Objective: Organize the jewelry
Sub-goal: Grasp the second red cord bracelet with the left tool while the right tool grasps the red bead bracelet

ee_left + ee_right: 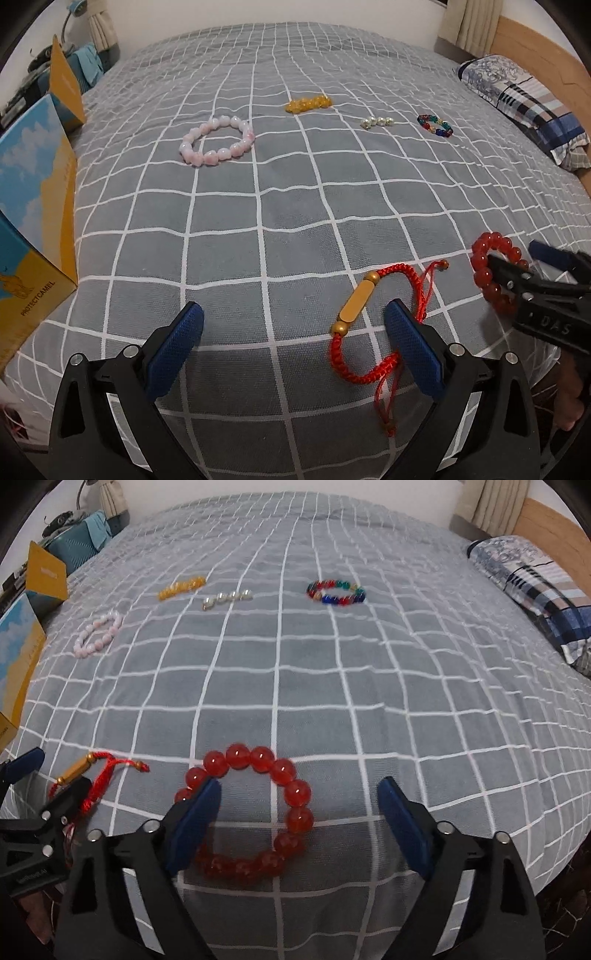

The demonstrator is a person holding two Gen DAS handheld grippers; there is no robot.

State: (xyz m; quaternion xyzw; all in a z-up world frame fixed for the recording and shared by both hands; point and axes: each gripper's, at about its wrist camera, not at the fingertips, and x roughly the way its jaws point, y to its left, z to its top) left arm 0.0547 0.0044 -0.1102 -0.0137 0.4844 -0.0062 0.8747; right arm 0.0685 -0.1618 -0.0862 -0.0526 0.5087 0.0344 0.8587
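Bracelets lie on a grey checked bedspread (280, 206). My left gripper (291, 328) is open; a red cord bracelet with a gold tube (360, 306) lies just inside its right finger. My right gripper (299, 805) is open over a red bead bracelet (291, 794); its left finger sits inside the loop. That bracelet also shows in the left wrist view (484, 273). Farther off lie a pink bead bracelet (218, 142), a yellow bead bracelet (308, 103), a pearl string (376, 121) and a multicolour bead bracelet (435, 125).
A blue and yellow box (33, 236) stands at the left edge of the bed, with an open yellow box (64, 85) behind it. A patterned pillow (524, 99) lies at the far right by the wooden headboard (535, 48).
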